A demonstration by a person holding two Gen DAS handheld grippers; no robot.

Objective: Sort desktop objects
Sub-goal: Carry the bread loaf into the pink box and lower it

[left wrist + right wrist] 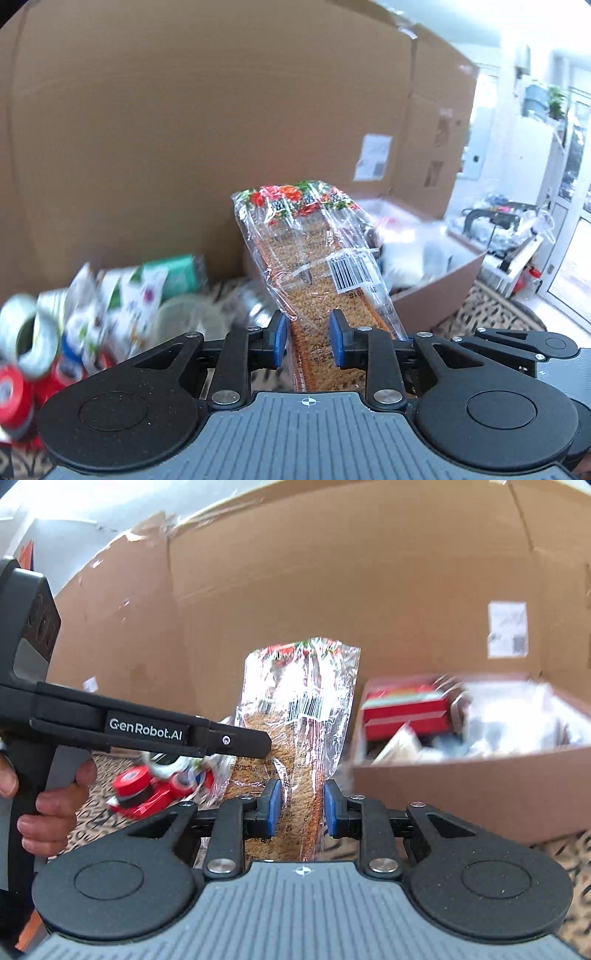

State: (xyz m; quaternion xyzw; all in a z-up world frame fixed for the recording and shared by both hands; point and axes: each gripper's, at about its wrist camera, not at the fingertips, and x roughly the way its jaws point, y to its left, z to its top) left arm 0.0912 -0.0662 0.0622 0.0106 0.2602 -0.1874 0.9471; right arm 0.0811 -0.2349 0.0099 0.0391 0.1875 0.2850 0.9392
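A long clear packet of brown seed bars [317, 266] with a red flowered top and a barcode stands up between the fingers of my left gripper [308, 338], which is shut on its lower part. The same packet [295, 738] shows in the right wrist view between the blue pads of my right gripper [301, 806], also shut on it. The left gripper's black body [147, 727] reaches in from the left and touches the packet. A low open cardboard box [461, 786] with a red pack [402, 712] and other goods sits to the right.
A tall cardboard wall [184, 129] stands close behind. A pile of objects lies on the patterned cloth at left: red tape rolls [136, 782], a silver tape roll [29, 332], white and green packets [129, 295]. A room with shelves opens at far right [546, 184].
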